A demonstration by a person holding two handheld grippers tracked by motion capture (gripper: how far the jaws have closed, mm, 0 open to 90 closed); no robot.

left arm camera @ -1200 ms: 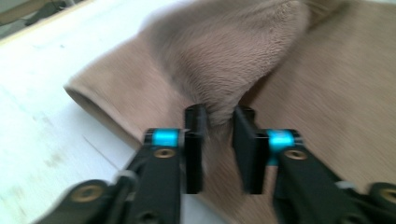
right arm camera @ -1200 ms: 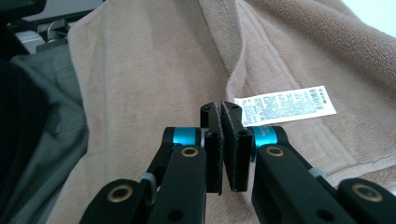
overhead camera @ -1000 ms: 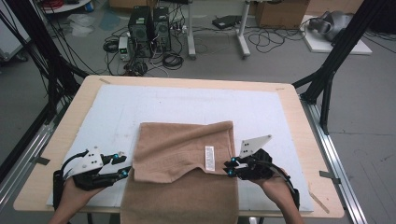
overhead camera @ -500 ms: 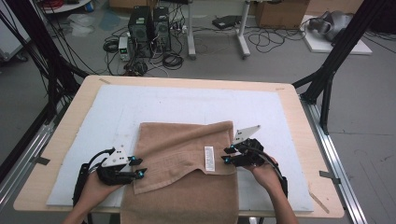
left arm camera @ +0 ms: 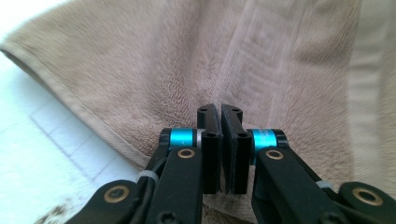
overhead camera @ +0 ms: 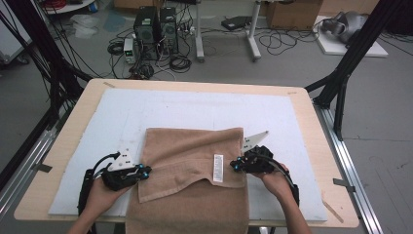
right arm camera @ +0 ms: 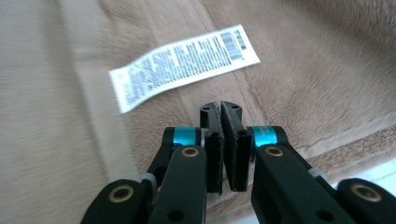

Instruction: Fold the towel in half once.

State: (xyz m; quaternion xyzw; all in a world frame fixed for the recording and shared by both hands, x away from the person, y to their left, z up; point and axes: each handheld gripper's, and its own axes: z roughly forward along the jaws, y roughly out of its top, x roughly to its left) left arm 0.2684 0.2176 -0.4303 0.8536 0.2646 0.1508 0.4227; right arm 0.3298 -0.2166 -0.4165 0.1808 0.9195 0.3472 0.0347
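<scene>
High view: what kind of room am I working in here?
Probably a lab or workshop, not a home: a table framed by black struts, computer towers and loose cables on a bare grey floor, cardboard boxes behind.

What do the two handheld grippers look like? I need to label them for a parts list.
Both the left gripper and right gripper are black, with paired flat jaws, cyan collars, brass-coloured rivets, a grey three-cornered plate on top and a trailing black cable. No sleeves are visible.

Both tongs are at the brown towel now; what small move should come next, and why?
Probably carry the folded edge a little farther from the person. The left tongs and right tongs look shut on the towel at its two sides, the fold is incomplete, and its near part hangs over the table edge.
</scene>
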